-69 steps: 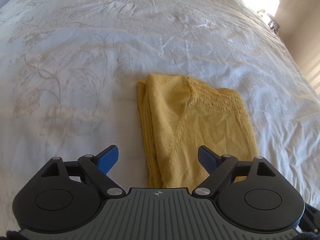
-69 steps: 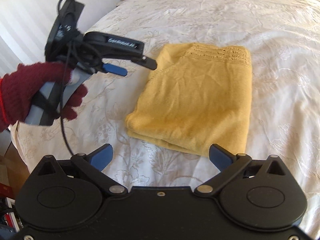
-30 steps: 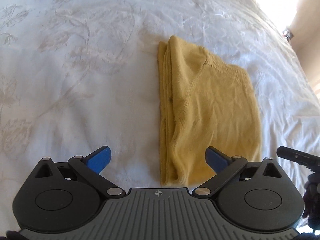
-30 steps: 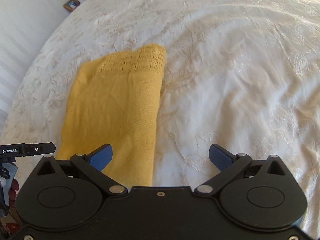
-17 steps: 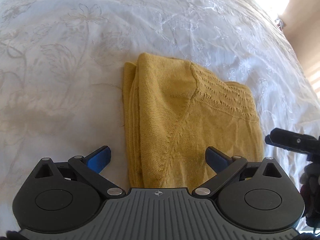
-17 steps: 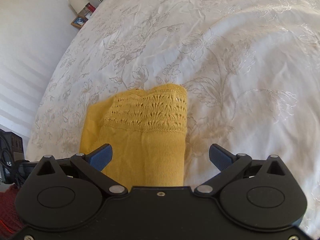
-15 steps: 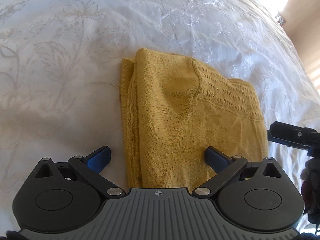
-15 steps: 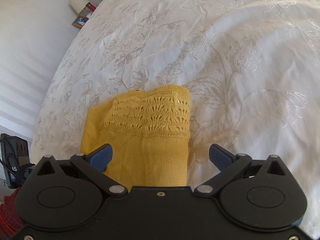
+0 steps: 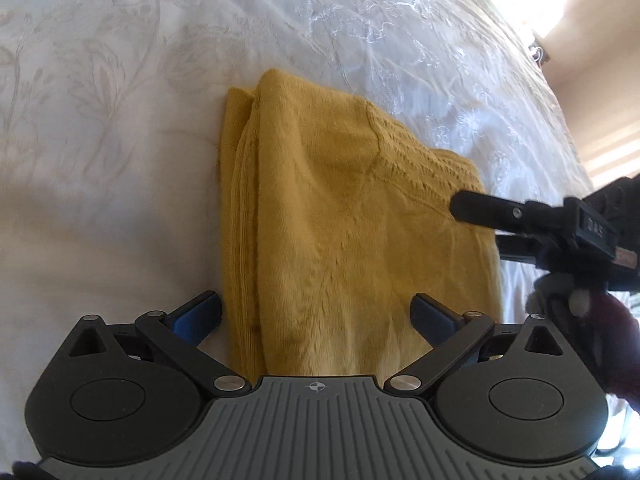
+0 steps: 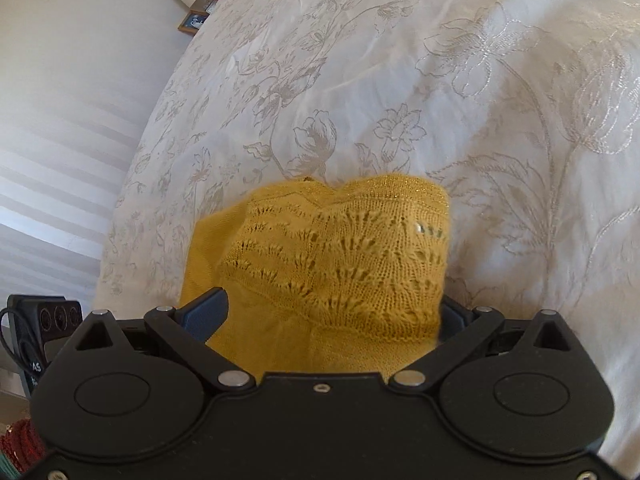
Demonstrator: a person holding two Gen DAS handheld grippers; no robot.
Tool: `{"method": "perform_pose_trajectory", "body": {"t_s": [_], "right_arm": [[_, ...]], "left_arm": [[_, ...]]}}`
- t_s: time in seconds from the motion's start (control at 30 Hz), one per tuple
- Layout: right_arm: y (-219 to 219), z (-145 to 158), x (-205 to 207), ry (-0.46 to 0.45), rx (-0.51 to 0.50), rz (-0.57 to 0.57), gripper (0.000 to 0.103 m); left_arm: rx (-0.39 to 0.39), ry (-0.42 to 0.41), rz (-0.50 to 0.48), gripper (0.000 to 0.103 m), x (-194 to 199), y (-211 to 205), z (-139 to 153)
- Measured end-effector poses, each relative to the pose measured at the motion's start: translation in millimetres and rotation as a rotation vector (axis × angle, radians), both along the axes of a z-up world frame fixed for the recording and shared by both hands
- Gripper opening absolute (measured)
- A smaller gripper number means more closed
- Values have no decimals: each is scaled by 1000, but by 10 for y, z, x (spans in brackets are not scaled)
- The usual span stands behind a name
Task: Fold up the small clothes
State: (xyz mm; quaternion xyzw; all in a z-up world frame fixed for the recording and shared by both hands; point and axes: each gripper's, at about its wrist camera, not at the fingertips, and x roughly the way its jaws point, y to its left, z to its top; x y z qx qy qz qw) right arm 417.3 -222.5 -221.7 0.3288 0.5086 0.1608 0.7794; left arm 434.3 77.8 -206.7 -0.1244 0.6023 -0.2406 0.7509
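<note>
A folded mustard-yellow knit garment (image 9: 344, 224) lies on the white bedspread (image 9: 120, 120). My left gripper (image 9: 316, 312) is open and low over the garment's near end, its blue fingers either side of the cloth. My right gripper (image 10: 326, 312) is open too, its fingers straddling the lace-patterned hem of the garment (image 10: 344, 256). That hem bulges up between them and hides the right fingertip. In the left wrist view the right gripper (image 9: 516, 216) reaches in from the right over the garment's far right corner, held by a hand in a dark red glove (image 9: 608, 332).
The embroidered bedspread (image 10: 440, 80) stretches far around the garment. A white wall (image 10: 60, 100) and a small framed picture (image 10: 192, 20) stand beyond the bed's left edge. A bright window glares at the upper right of the left wrist view.
Both grippers have come down and closer onto the garment. The right gripper has slid in over the lace hem, which now fills the space between its fingers.
</note>
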Motion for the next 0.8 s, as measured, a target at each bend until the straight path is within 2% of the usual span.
{"method": "perform_pose_trajectory", "body": {"t_s": [0.13,0.3,0.43,0.6,0.63,0.67,0.7,0.73,0.77,0.8], "right_arm": [[-53,-12,-15,1,24,-2,103],[-35,-14,-13,-3,7,7,103],[24,-20,14,-4,-20,8,103],[-4,-39,25,18,-1,-29,103],[-9,-29,33,21,-8,-28,99],[-11,-8,32,23,-26,-25,81],[-10,15,28,26,-59,-23,68],[-10,32,22,32,-86,-13,54],[-19,52,12,29,-82,-6,49],[-25,83,-1,19,-79,-3,45]], "left_arm": [[-16,12,23,102,-258,117,6],[-59,53,63,102,-426,152,4],[-51,42,72,102,-459,102,0],[-58,17,86,100,-465,78,-16],[-63,10,85,95,-469,61,-19],[-57,-2,86,68,-470,55,0],[-28,-9,90,37,-469,49,13],[-19,-1,89,29,-465,51,11],[-41,8,90,19,-462,69,5],[-67,24,96,16,-459,89,1]]}}
